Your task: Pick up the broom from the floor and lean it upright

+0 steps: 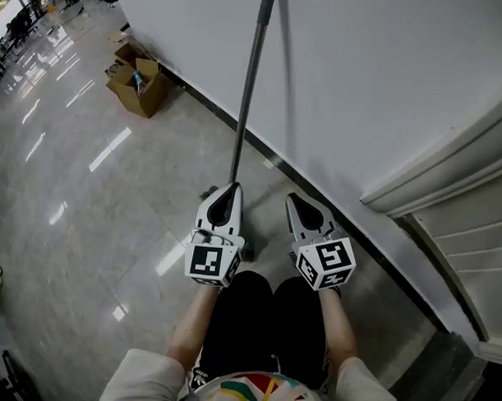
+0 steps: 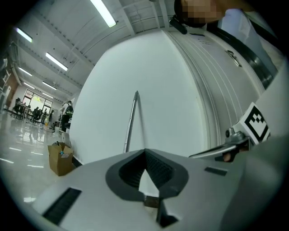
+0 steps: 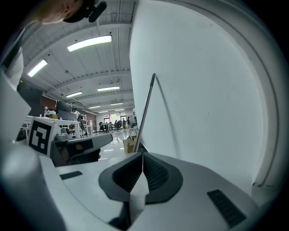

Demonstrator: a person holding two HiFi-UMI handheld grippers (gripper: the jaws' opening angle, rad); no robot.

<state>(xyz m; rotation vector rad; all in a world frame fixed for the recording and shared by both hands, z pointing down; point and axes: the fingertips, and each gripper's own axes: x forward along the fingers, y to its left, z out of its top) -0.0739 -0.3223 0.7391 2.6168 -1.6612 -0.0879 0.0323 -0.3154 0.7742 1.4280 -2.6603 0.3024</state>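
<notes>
Head view looks down over the person's legs and forearms, which hold one gripper in each hand with the marker cubes toward the body.

1. The left gripper (image 1: 231, 189) points level at the lower part of the broom handle (image 1: 249, 89). In the left gripper view the jaws are fully together. Only bare wall shows through the gap behind the pads, so this gripper holds nothing.
2. The right gripper (image 1: 296, 200) sits just beside the left one, on the wall side. In the right gripper view its pads likewise meet at the tips, and nothing is between them.
3. The broom handle rises steeply just ahead of both grippers, and its upper end rests against the white wall (image 1: 362, 76). The left gripper hides the lower end and the broom head in the head view, so the footing cannot be confirmed.

Assessment: the wall carries the handle at this angle, which is why neither gripper needs a hold. The lean appears complete. The floor (image 1: 110, 232) is glossy, so the foot of the broom may slide outward if nudged.

Farther along the wall base stands an open cardboard box (image 1: 140, 85). Beyond it, the gripper views show a bright hall with ceiling strip lights and distant people.
</notes>
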